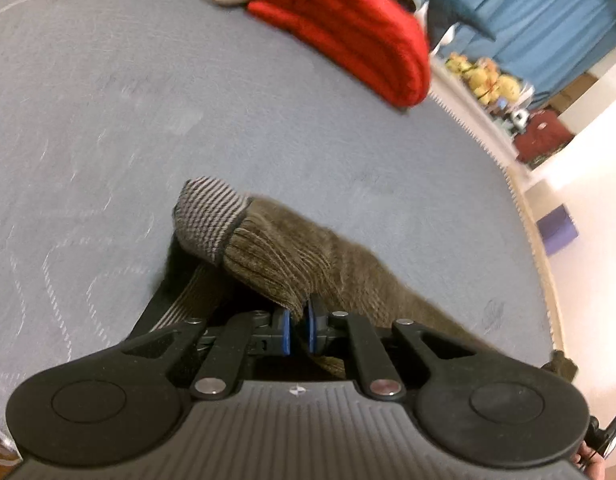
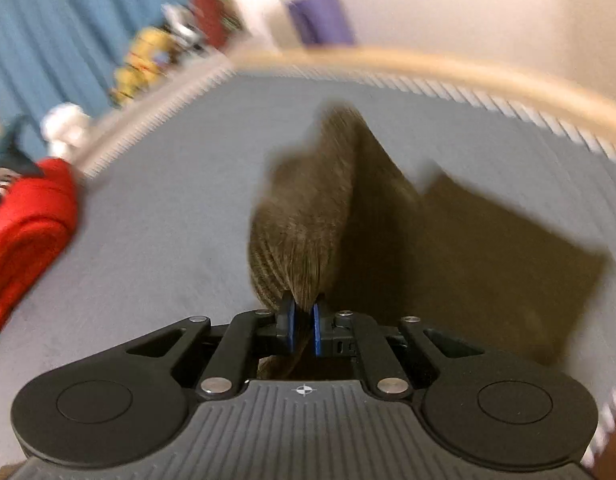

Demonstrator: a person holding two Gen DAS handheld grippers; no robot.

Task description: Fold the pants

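1. Grey quilted bed cover (image 1: pixel 156 92); folded red blanket (image 1: pixel 348 28) at its far edge, blue curtain (image 1: pixel 540 12) behind.
2. Brown corduroy pants (image 1: pixel 292 248), striped waistband (image 1: pixel 208 216) uppermost, stretch across the cover between both grippers.
3. Left gripper (image 1: pixel 298 326): jaws clenched on the corduroy.
4. Right gripper (image 2: pixel 304 330): jaws clenched on a bunched fold of the pants (image 2: pixel 304 216).
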